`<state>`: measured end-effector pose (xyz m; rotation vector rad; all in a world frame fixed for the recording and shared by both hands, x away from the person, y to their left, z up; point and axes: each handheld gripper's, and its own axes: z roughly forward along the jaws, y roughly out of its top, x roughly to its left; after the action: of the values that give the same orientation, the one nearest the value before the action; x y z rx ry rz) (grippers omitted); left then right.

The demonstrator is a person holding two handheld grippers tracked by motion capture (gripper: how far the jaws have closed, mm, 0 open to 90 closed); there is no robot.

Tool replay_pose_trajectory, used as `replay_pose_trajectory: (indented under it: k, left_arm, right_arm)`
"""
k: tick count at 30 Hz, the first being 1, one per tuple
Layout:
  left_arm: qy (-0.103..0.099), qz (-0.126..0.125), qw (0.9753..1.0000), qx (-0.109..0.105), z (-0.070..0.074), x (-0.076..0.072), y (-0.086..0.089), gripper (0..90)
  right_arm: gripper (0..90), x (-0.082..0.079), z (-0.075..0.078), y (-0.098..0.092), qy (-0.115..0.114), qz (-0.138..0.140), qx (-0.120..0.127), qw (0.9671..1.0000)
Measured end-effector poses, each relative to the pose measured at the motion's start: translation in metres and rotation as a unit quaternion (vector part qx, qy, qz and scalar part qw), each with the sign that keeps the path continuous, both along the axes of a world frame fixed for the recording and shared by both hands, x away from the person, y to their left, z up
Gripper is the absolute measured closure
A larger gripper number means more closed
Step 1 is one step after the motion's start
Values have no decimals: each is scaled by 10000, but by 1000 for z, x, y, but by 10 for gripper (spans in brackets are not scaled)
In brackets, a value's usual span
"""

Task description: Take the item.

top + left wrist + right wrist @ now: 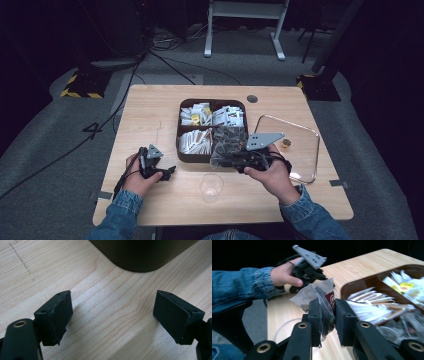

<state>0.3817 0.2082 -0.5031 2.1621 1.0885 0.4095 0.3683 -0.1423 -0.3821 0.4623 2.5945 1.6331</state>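
A: Report status, starting at the near edge of the desk (150, 107).

B: A clear plastic cup (211, 187) stands upright nearest the person and looks empty. Just beyond it, the right gripper (327, 315) has its fingers (314, 322) closed tight on a clear packet (317, 296) with dark contents and a dark red label. In the high view the packet (227, 142) hangs over the near right corner of the brown tray (186, 156), close to the cup but not yet above it.

A: And the left gripper?

B: The left gripper (159, 172) rests low over the desk, left of the tray. Its fingers (56, 315) stand wide apart and grip nothing; bare wood lies between them.

A: Farther back?

B: The tray has four compartments: white sachets near left, clear packets near right, mixed white and yellow packets in the two far ones. A clear lid (292, 145) lies flat to the right of the tray, with a small round item beside its near left edge.

A: Progress?

B: Judged: the lid is off and one packet is picked. Remaining: carry it to the cup and release or open it there.
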Motion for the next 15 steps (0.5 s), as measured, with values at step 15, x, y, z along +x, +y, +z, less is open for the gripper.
replay_pose_trajectory:
  k: [15]
  left_arm:
    - [13,-1,10000,-37,0,0,0,163]
  right_arm:
    - [758,-17,-9,3,125,299,-204,9993]
